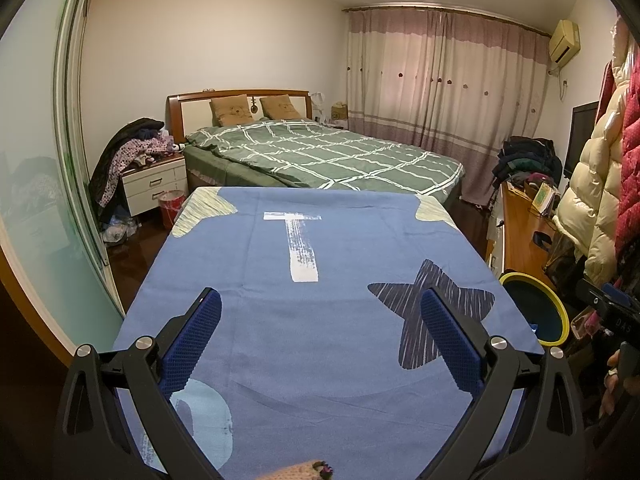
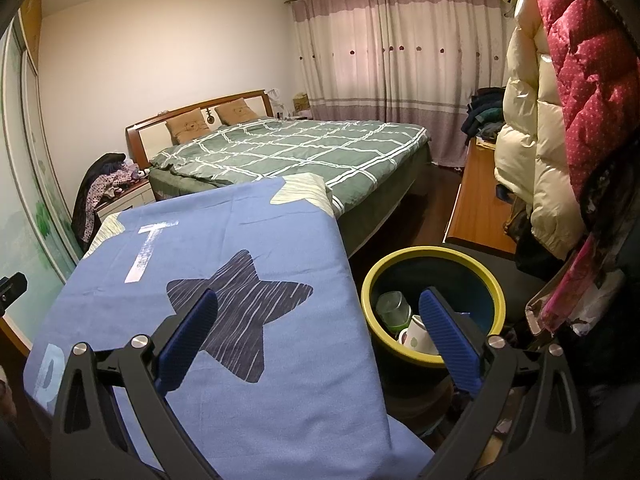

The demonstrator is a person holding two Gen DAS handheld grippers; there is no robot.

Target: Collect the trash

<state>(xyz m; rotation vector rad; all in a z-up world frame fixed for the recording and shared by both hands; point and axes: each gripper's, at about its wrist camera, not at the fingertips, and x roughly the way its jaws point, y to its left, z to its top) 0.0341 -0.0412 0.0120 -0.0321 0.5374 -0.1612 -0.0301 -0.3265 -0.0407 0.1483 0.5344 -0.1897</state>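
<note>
Bedroom setting: green checked bed (image 1: 320, 152), drawn curtains (image 1: 440, 88), hanging quilted coats (image 2: 560, 100) at the right.

Desk (image 1: 320, 360): covered by a blue cloth printed with a white letter T (image 1: 300, 244) and a dark star (image 1: 436, 312); its surface was bare beneath and ahead of the left fingers.

Left gripper (image 1: 320, 344): fingers spread wide apart, released, grasping nothing, held above the cloth; the star lay behind the right-hand finger.

Right gripper (image 2: 320, 340): fingers likewise spread and empty, straddling the desk's right edge, the left-hand finger over the star, the right-hand finger (image 2: 448, 340) over the bin's opening.

Bin (image 2: 492, 280): round, yellow rim, dark inside, standing on the floor just beside the desk's right edge. Contents: a clear plastic cup (image 2: 394, 306) and a white cup-like item (image 2: 416, 334), both lying just left of the right-hand finger.

Wooden sideboard (image 2: 476, 208): beyond the bin, under the coats.
</note>
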